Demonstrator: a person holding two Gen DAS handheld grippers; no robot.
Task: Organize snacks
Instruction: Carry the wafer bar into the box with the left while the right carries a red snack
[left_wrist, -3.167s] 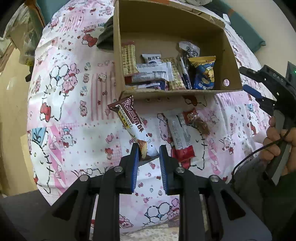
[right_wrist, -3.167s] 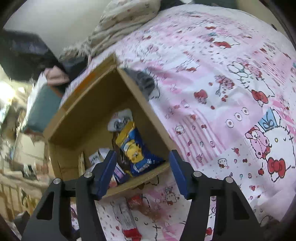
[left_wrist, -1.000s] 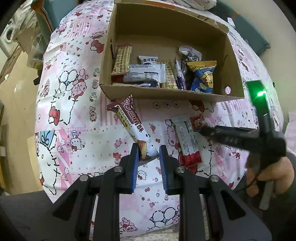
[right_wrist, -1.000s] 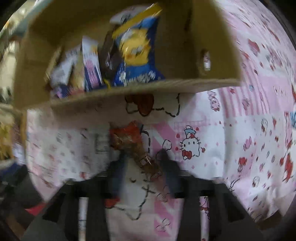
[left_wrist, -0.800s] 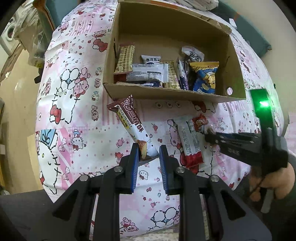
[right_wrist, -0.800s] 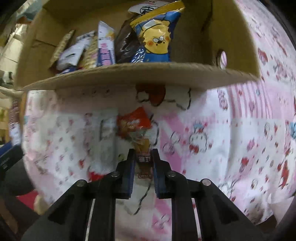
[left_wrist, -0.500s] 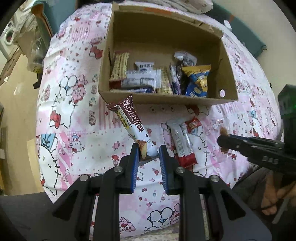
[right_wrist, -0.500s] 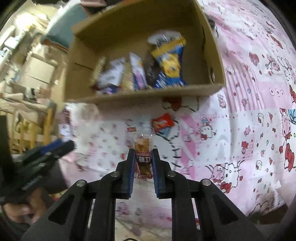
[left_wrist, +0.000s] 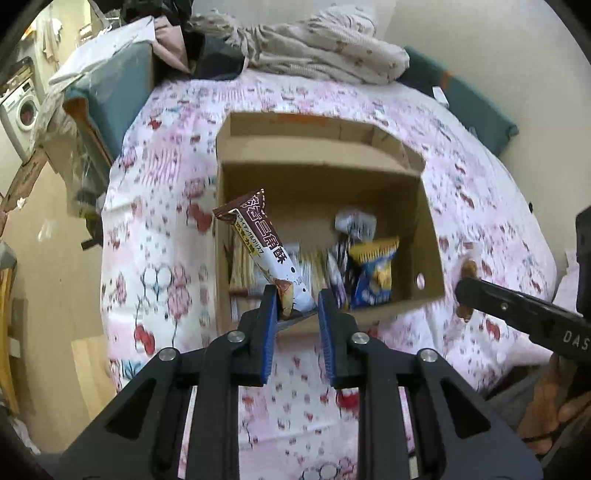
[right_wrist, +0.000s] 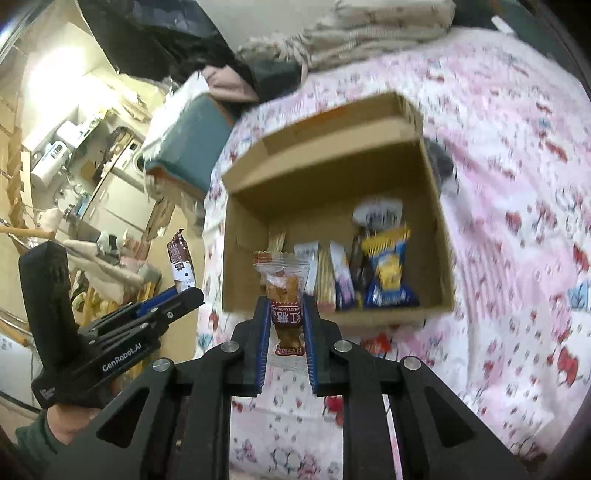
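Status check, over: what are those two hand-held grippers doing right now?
Left hand-held gripper shut on brown-and-white snack bar. Right hand-held gripper shut on clear-wrapped snack. Both held before the cardboard box; nothing in the way.

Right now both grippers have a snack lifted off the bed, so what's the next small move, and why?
Probably carry both forward over the cardboard box and release. The left gripper is shut on the brown-and-white wafer pack, the right gripper on the clear-wrapped snack, both clear of the bedsheet. Other snacks already stand along the box's near wall.

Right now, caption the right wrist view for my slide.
Right gripper holds a clear-wrapped snack before the cardboard box.
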